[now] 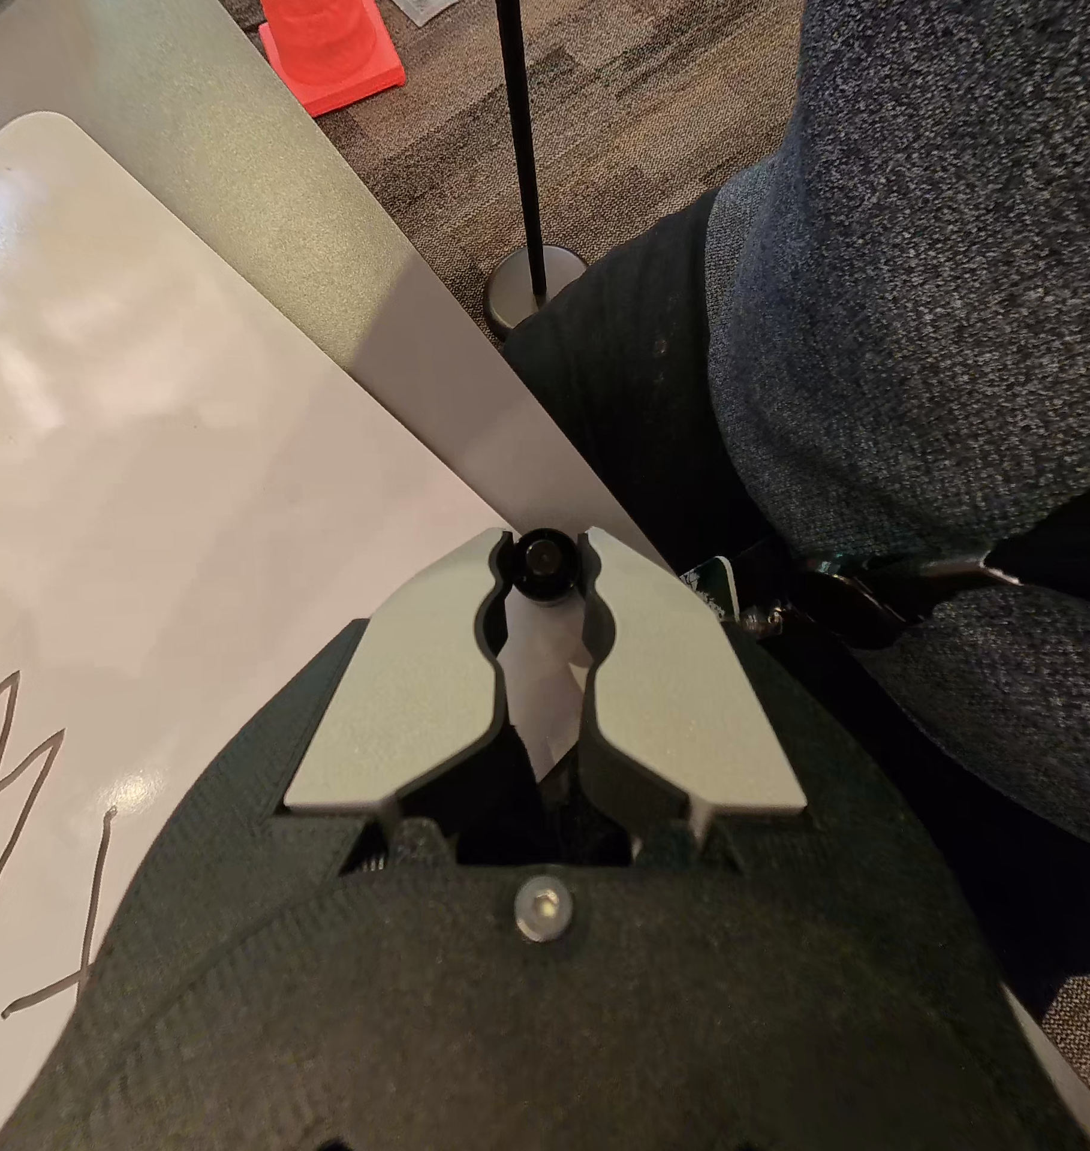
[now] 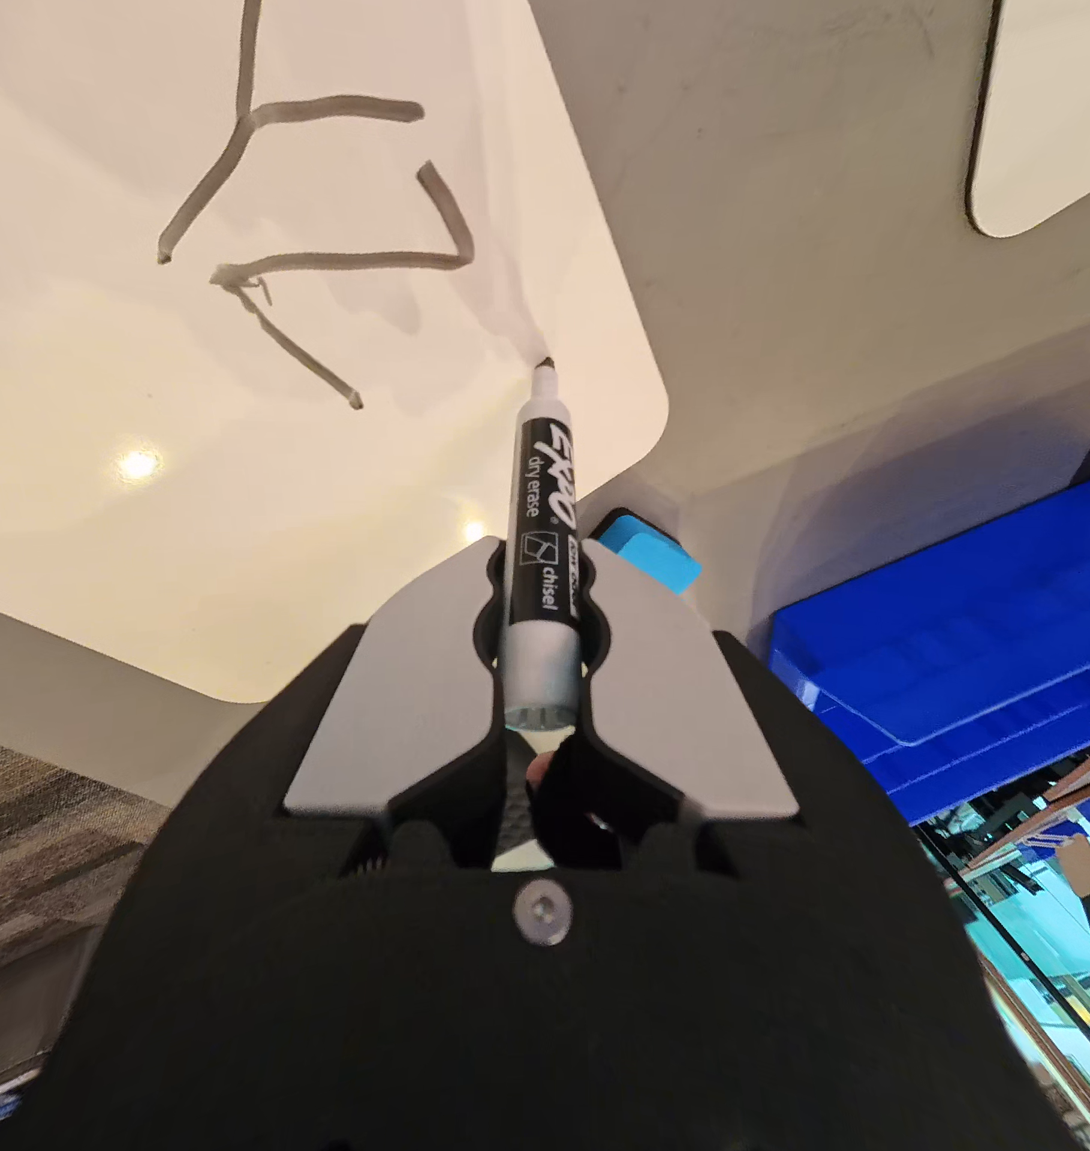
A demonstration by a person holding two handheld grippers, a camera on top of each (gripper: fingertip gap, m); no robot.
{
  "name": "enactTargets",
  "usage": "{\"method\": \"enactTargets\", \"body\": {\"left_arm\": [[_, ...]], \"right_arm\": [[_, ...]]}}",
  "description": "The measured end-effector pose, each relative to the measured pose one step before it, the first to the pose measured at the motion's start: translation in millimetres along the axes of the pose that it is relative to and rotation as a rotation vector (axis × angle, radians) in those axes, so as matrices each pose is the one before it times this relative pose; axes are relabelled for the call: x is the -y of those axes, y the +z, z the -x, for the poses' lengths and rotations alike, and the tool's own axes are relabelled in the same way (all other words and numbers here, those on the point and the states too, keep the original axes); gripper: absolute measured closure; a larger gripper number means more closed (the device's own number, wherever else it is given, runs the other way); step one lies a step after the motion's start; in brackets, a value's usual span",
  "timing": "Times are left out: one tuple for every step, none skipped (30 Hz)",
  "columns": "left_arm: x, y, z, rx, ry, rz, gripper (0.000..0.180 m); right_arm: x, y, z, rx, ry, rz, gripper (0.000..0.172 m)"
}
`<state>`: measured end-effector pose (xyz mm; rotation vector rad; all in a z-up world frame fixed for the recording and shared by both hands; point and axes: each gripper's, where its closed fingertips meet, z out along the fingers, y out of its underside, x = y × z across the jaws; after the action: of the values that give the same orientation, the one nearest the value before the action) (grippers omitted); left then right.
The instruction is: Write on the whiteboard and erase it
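Note:
My right gripper (image 2: 541,560) is shut on a dry-erase marker (image 2: 542,529) with a black label, uncapped. Its tip points away from me and touches the whiteboard (image 2: 125,560) near the board's right edge. Several dark strokes (image 2: 343,261) are drawn on the board to the left of the tip. My left gripper (image 1: 542,548) is shut on a small round black marker cap (image 1: 542,563), seen end-on between the fingertips, over the whiteboard's (image 1: 156,436) corner at the table edge. Dark strokes (image 1: 19,778) also show at the left of the left wrist view.
A light blue eraser (image 2: 648,554) lies on the table (image 2: 779,280) just right of the board. A blue bin (image 2: 966,623) stands farther right. A second white board (image 2: 1053,93) lies at the far right. A person's grey sweater (image 1: 904,311), an orange cone (image 1: 331,50) and a pole stand (image 1: 536,293) are beyond the table edge. My hands' fingertips stand some 30 cm from each other.

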<state>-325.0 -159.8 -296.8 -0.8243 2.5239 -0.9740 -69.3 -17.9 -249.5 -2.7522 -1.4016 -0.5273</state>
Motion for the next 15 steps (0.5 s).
{"method": "enactTargets", "body": {"left_arm": [[0.07, -0.07, -0.03, -0.0002, -0.0002, 0.0, 0.16], [0.04, 0.05, 0.05, -0.0002, -0.0001, 0.0, 0.16], [0.0, 0.0, -0.05, -0.0003, -0.0002, 0.0, 0.16], [0.0, 0.0, -0.01, -0.0001, 0.0, 0.0, 0.16], [0.0, 0.0, -0.01, -0.0001, 0.0, 0.0, 0.16], [0.0, 0.0, -0.01, 0.0, 0.0, 0.0, 0.16], [-0.01, 0.0, 0.03, 0.0002, 0.0002, 0.0, 0.16], [0.05, 0.05, -0.04, 0.0001, 0.0001, 0.0001, 0.16], [-0.05, -0.05, -0.06, 0.0001, 0.0001, 0.0, 0.16], [0.0, 0.0, 0.01, 0.0, 0.0001, 0.0, 0.16], [0.0, 0.0, -0.01, 0.0, 0.0, 0.0, 0.16], [0.0, 0.0, 0.01, 0.0001, 0.0, 0.0, 0.16], [0.02, -0.12, -0.04, 0.0002, 0.0001, 0.0001, 0.16], [-0.01, 0.0, 0.02, 0.0001, 0.0001, 0.0001, 0.16], [0.05, 0.05, -0.06, 0.0001, 0.0, 0.0001, 0.16]], "right_arm": [[-1.04, -0.36, 1.56, 0.0022, -0.0019, 0.0043, 0.151], [-0.55, -0.95, 2.23, 0.0043, -0.0038, 0.0, 0.151], [-0.39, -0.85, 2.76, 0.0051, -0.0043, -0.0005, 0.151], [-1.02, -0.83, 2.9, 0.0039, -0.003, 0.0033, 0.151], [-1.53, -0.79, 2.9, 0.0004, -0.0064, 0.0062, 0.151], [-1.59, -1.01, 3.41, 0.0022, -0.006, 0.0058, 0.151], [-1.47, -1.11, 3.9, 0.0053, -0.004, 0.0036, 0.151], [-1.59, -1.01, 4.1, 0.0047, -0.004, 0.0034, 0.151], [-1.73, -0.97, 3.85, 0.0017, -0.0036, 0.0043, 0.151], [-1.91, -0.85, 4.01, 0.0011, -0.0032, 0.0051, 0.151], [-1.58, -0.74, 4.48, 0.0033, -0.0017, 0.0033, 0.151], [-1.1, -0.92, 5.02, 0.0063, -0.0017, 0.0006, 0.151], [-1.03, -0.99, 5.25, 0.0082, -0.0036, 0.0001, 0.151], [-1.22, -0.68, 4.49, 0.0052, -0.0032, 0.002, 0.151], [-0.84, -0.57, 3.01, 0.0014, -0.001, 0.0012, 0.151]]}}
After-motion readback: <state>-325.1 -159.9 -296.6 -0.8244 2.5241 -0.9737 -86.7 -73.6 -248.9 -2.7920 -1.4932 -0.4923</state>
